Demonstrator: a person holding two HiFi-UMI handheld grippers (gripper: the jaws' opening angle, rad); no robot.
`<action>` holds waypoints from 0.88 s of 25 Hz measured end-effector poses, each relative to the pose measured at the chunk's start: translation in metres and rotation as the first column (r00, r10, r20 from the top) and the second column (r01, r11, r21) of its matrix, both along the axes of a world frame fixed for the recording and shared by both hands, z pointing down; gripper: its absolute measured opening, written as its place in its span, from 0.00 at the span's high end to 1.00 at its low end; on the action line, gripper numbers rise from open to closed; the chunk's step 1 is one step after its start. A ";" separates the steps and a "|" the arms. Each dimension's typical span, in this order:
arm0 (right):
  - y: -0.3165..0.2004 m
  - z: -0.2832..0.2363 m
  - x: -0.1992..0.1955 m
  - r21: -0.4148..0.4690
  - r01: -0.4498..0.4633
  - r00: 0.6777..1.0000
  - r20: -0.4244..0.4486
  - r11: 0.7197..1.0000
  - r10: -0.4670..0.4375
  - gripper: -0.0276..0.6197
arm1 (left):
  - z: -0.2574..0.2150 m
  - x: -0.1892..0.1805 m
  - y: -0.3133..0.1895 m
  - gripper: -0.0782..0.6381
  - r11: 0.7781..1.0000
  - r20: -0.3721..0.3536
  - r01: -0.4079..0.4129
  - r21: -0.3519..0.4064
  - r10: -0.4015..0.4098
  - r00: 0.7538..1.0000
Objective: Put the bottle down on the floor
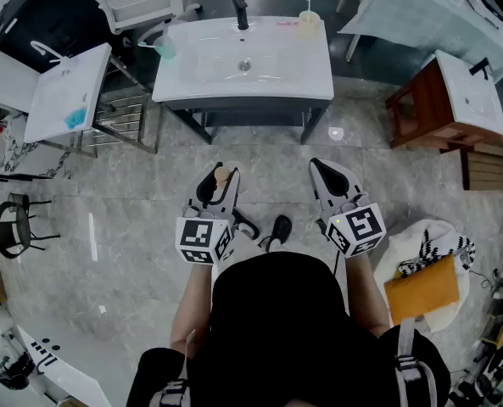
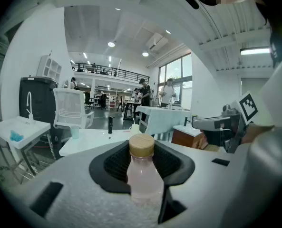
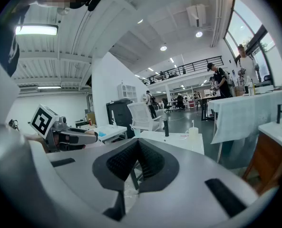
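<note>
**Bottle gripped in the left gripper, off the floor**

Bottle (image 2: 143, 170) stands between the jaws of the left gripper (image 1: 220, 179). The black pads (image 2: 114, 163) press on its pale pink body from both sides, and its tan cap (image 2: 141, 145) points up. In the head view the cap shows at the jaw tips. The bottle is held out in front of the person's body, up off the grey stone floor (image 1: 132, 227).

The right gripper (image 1: 334, 177) is level with the left one and well apart from it. Its jaws are pressed together at the tips with nothing between them.

Ahead of both grippers stands a white washbasin (image 1: 302, 75) on a dark frame. A black tap (image 1: 241, 12) and a pale cup (image 1: 308, 24) stand at its back edge.
</note>
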State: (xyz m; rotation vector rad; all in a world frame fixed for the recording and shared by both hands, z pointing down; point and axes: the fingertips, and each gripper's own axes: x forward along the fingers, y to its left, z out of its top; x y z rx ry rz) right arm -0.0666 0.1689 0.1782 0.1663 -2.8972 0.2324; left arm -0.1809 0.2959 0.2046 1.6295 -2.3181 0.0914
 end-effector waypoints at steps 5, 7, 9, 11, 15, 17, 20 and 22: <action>0.011 -0.002 0.007 -0.003 0.000 1.000 0.004 1.000 0.000 0.95 | -0.005 0.010 0.007 0.69 1.000 0.010 -0.008 -0.003 0.008 1.000; 0.015 -0.002 0.010 0.001 0.003 1.000 0.003 1.000 -0.003 0.95 | -0.005 0.012 0.009 0.69 1.000 0.014 -0.007 -0.004 0.007 1.000; 0.016 -0.002 0.013 0.002 0.005 1.000 0.001 1.000 -0.005 0.95 | -0.005 0.014 0.009 0.69 1.000 0.015 -0.002 -0.002 0.002 1.000; 0.017 -0.001 0.017 0.000 0.006 1.000 -0.002 1.000 -0.006 0.95 | -0.006 0.015 0.010 0.69 1.000 0.014 0.004 -0.002 -0.004 1.000; 0.023 -0.001 0.020 -0.008 0.042 0.999 0.008 0.999 -0.042 0.95 | -0.008 0.016 0.013 0.69 1.000 0.019 0.015 -0.002 -0.015 1.000; 0.024 -0.002 0.020 0.000 0.043 0.999 0.022 0.999 -0.043 0.95 | -0.008 0.017 0.015 0.69 1.000 0.023 0.018 -0.005 -0.018 1.000; 0.022 0.000 0.019 0.003 0.031 0.999 0.024 1.000 -0.031 0.95 | -0.010 0.018 0.015 0.69 1.000 0.037 0.015 -0.009 -0.015 0.999; 0.020 0.003 0.016 -0.014 0.018 1.000 0.017 1.000 -0.018 0.95 | -0.010 0.017 0.014 0.69 1.000 0.056 -0.001 -0.015 0.002 0.998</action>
